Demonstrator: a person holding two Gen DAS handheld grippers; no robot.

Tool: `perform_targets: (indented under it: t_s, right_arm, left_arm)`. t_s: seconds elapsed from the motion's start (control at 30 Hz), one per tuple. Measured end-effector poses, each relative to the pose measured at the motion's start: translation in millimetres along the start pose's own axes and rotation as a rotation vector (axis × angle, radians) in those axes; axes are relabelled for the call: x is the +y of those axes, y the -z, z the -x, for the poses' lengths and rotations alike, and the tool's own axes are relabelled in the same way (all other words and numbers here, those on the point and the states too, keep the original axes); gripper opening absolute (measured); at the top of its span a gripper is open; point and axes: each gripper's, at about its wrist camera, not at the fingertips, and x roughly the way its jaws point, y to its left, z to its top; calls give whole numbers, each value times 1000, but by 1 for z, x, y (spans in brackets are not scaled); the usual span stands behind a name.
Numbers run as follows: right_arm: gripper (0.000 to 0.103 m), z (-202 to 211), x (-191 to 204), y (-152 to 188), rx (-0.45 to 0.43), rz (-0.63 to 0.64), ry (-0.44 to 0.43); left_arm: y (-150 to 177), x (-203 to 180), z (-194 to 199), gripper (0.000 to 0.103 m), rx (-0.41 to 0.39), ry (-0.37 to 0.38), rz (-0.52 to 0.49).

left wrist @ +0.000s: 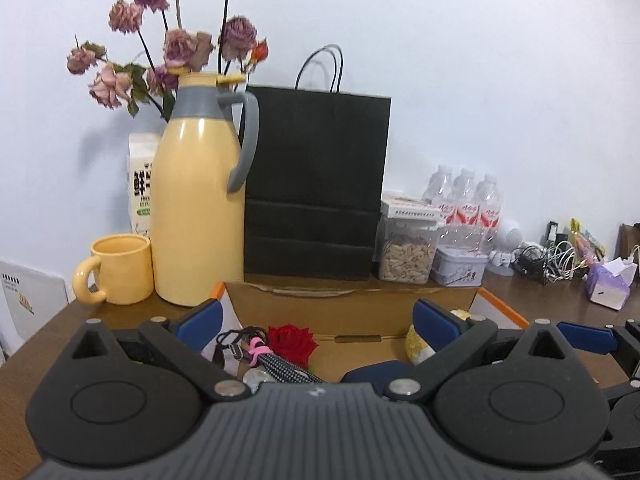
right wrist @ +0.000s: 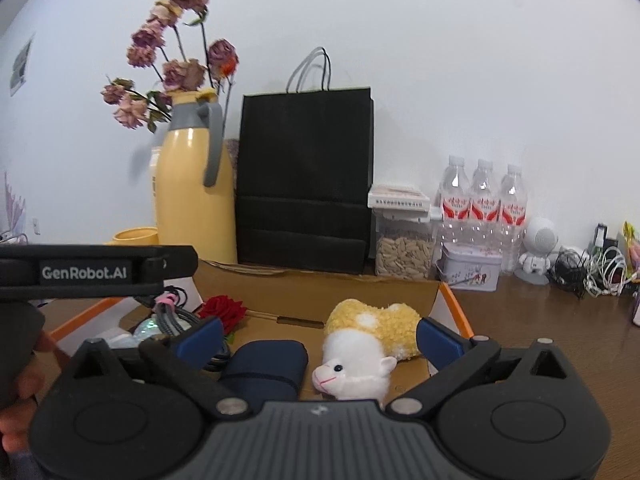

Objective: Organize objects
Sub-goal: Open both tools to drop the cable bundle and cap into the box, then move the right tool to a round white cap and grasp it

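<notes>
An open cardboard box (right wrist: 360,292) with orange-edged flaps lies on the brown table, in front of both grippers. In it lie a plush alpaca (right wrist: 360,352), a dark blue pouch (right wrist: 264,368), a red rose (right wrist: 224,310) and a bundle of cables (right wrist: 168,316). My right gripper (right wrist: 320,338) is open and empty, just above the alpaca and pouch. My left gripper (left wrist: 318,320) is open and empty over the box (left wrist: 360,312), with the rose (left wrist: 290,340) and cables (left wrist: 272,366) between its fingers. The left gripper's body (right wrist: 96,268) shows at the right wrist view's left.
Behind the box stand a yellow thermos jug (left wrist: 196,216), a yellow mug (left wrist: 120,268), a black paper bag (left wrist: 316,184), a jar of seeds (left wrist: 406,256), a tin (left wrist: 460,270) and water bottles (left wrist: 468,204). Dried flowers (left wrist: 172,52) rise behind the jug. Cables (left wrist: 556,260) and a tissue pack (left wrist: 610,284) lie far right.
</notes>
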Motion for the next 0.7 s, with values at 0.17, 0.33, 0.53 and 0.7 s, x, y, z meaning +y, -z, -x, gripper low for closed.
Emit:
perform_targets:
  t_s: [0.17, 0.33, 0.53, 0.7]
  right_arm:
    - [103, 19, 1, 3, -20, 27, -19]
    - [103, 31, 3, 10, -13, 52, -33]
    - [103, 43, 8, 22, 9, 80, -43]
    - [103, 55, 12, 32, 21, 102, -55]
  left_arm:
    - [1, 3, 20, 103, -6, 18, -16]
    - [9, 7, 40, 103, 0, 39, -29]
    - [24, 12, 54, 103, 35, 34, -49]
    - [34, 19, 61, 103, 67, 20, -27]
